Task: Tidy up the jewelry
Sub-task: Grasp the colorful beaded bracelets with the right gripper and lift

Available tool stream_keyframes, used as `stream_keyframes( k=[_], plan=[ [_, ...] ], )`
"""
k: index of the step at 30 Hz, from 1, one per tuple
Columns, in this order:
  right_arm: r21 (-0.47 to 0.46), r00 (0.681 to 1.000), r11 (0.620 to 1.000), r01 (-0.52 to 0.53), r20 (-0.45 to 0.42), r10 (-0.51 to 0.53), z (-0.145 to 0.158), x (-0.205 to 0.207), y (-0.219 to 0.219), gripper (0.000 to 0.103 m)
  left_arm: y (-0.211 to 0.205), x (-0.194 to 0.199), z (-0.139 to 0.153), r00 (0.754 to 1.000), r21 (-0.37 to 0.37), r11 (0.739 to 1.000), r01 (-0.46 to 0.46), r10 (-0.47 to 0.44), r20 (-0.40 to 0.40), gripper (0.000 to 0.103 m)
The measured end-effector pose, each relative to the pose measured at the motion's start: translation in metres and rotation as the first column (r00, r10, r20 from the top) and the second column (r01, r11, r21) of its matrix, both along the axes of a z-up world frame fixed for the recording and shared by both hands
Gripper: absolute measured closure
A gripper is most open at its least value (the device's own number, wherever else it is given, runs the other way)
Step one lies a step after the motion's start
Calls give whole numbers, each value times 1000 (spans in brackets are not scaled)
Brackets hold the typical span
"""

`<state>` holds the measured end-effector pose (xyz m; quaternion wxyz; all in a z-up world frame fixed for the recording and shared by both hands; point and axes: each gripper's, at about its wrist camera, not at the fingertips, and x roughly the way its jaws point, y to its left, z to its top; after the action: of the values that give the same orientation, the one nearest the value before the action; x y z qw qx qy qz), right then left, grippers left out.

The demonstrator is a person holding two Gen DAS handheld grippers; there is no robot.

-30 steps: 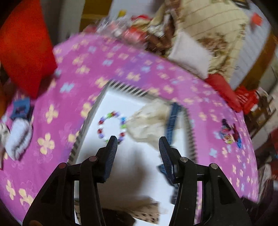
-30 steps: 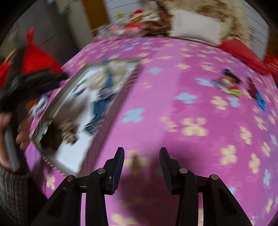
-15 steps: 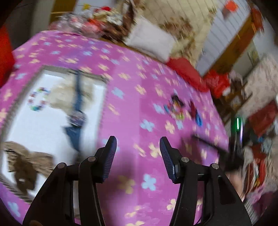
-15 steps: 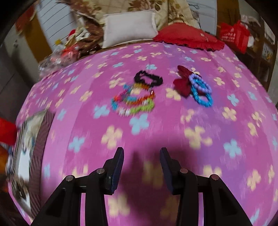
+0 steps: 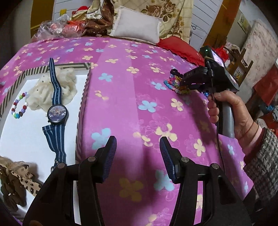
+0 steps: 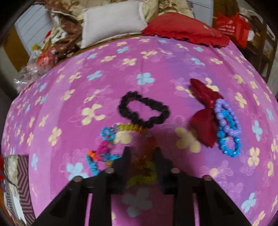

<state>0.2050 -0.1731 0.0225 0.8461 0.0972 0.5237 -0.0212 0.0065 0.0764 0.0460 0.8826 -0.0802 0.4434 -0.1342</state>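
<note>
The left gripper (image 5: 138, 154) hangs released over the purple flowered bed cover (image 5: 139, 87). At lower centre of the right wrist view, the right gripper (image 6: 141, 156), blurred, has just been closing around the multicoloured beaded bracelet (image 6: 111, 146); whether its pads press on the beads is hard to make out. At left, the striped box (image 5: 83, 97), cut off by the frame, holds a watch (image 5: 57, 113).

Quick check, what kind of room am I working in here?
Most likely a bedroom, with the job laid out on a bed: a purple flowered bedspread, a pale pillow and a red cushion at its far end, and a quilt heaped behind.
</note>
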Motion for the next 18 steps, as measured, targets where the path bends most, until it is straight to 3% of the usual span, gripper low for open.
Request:
stream_keyframes(
  k=[4,10,13,18],
  plan=[
    [29,996,997,-71,-43,72,0,-29,13,93,4,-1,-1,1000,5,1000,-17,18,-5,52],
    [91,981,981,-173,-69,179,-2,-130,3,93,3,-5,4,1000,15,1000,-17,17,14,52],
    [118,983,978,-172,-47,179,-2,-177,-16,93,-1,-9,5,1000,13,1000,0,0,11,52],
    [170,993,979,-114,41,109,-2,-220,-56,93,-16,-19,2,999,9,999,34,-34,-10,52]
  ],
)
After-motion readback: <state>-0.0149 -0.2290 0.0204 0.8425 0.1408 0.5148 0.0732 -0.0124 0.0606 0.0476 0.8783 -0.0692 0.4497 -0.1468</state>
